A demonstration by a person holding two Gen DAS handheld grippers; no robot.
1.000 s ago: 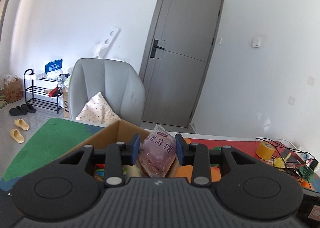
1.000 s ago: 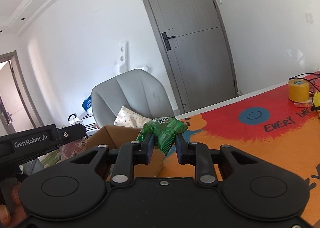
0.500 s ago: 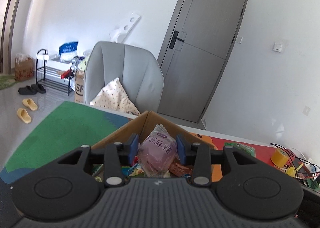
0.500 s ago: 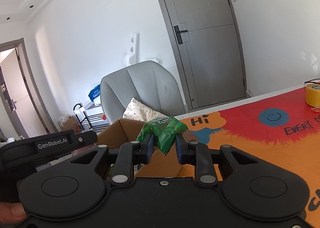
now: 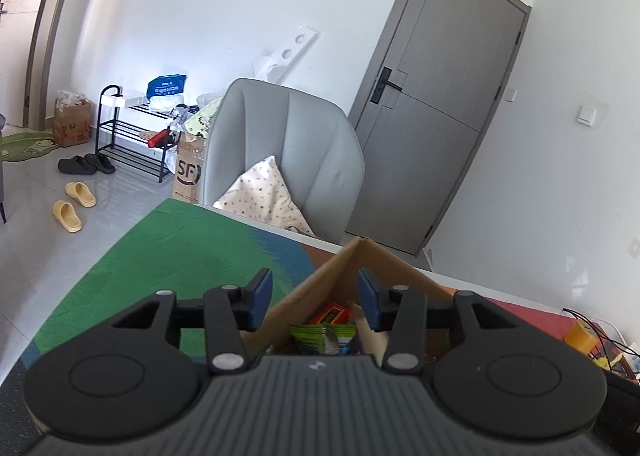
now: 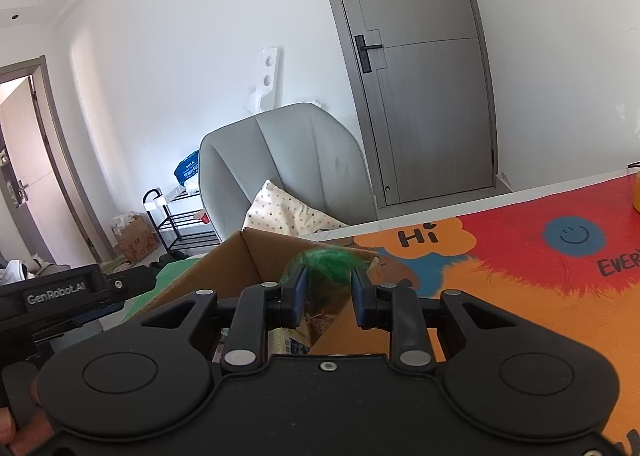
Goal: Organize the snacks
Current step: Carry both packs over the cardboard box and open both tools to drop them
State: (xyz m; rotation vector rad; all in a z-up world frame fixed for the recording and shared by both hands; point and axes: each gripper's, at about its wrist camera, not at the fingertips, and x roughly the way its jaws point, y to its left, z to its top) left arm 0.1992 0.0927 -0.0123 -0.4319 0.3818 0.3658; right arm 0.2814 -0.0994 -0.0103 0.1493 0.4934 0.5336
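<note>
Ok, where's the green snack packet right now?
In the right wrist view the green snack packet sits pinched in the right gripper, blurred, just over the near right edge of the open cardboard box on the colourful mat.

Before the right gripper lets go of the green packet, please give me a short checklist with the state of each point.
1. Right gripper shut on green packet: ok.
2. Packet over the open box: ok.
3. Left gripper empty, jaws opening: ok.
4. Room in the box among the snacks: cannot tell.
5. Left gripper clear of the drop spot: cannot tell.
</note>
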